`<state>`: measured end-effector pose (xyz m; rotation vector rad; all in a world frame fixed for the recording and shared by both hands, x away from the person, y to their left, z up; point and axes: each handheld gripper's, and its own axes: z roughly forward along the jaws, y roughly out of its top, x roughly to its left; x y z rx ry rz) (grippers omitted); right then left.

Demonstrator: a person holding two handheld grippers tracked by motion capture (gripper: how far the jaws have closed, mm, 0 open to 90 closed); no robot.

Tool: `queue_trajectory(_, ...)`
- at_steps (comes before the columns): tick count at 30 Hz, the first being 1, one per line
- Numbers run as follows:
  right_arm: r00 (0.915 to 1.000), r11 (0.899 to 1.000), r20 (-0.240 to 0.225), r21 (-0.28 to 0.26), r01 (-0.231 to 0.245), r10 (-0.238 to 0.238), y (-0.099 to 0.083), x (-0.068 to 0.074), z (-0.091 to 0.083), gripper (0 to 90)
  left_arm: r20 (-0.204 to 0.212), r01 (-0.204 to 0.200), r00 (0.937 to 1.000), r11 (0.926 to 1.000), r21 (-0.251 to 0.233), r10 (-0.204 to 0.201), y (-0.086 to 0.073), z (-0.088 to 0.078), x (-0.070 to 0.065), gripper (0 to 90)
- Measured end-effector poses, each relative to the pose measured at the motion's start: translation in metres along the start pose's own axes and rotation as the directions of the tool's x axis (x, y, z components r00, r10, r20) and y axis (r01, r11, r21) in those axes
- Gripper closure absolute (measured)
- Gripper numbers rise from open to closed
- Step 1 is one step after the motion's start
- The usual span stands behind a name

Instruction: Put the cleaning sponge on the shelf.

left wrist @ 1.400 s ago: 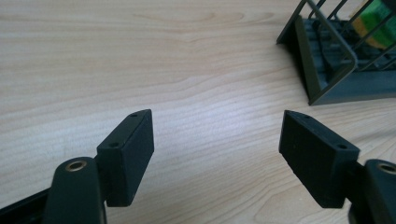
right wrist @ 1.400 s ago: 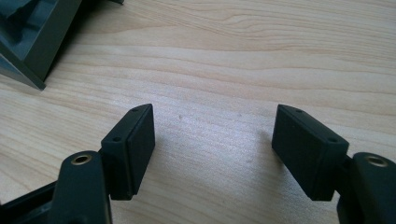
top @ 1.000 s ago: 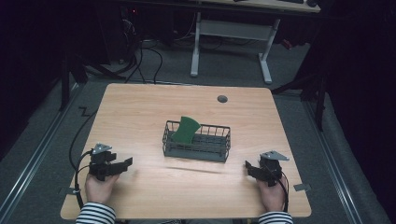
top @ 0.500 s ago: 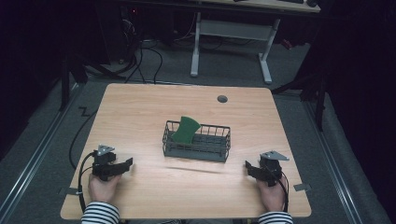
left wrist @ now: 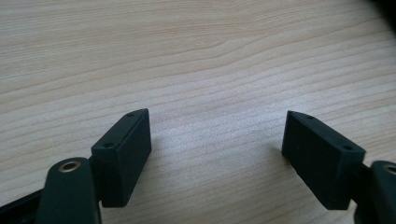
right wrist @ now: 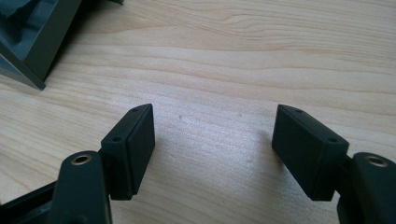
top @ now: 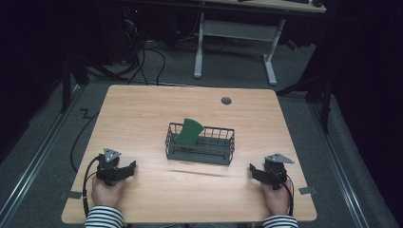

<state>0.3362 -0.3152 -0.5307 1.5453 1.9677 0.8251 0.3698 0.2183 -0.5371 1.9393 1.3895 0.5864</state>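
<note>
A dark wire basket stands in the middle of the wooden table, with a green flat piece leaning upright in its left end. My left gripper rests near the front left of the table, held by a hand in a striped sleeve. Its jaws are wide apart over bare wood in the left gripper view. My right gripper rests near the front right, also open with nothing between its jaws. A corner of the basket's base shows at the upper left of the right gripper view.
A small round grommet hole sits near the table's far edge. Cables trail from the left gripper over the front left edge. Beyond the table stands another desk's white frame on a dark floor.
My left gripper has shifted slightly toward the front edge of the table. The right gripper and the basket have stayed put.
</note>
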Motion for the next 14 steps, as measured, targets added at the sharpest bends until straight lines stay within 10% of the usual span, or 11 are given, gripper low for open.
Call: queue_trajectory(14, 1.0000, 1.000, 0.000, 0.000, -0.002, 0.002, 0.0000, 0.0001, 0.0000, 30.1, -0.003, -0.002, 1.0000, 1.0000, 0.001, 0.002, 0.0000, 0.0002, -0.0005, 24.5)
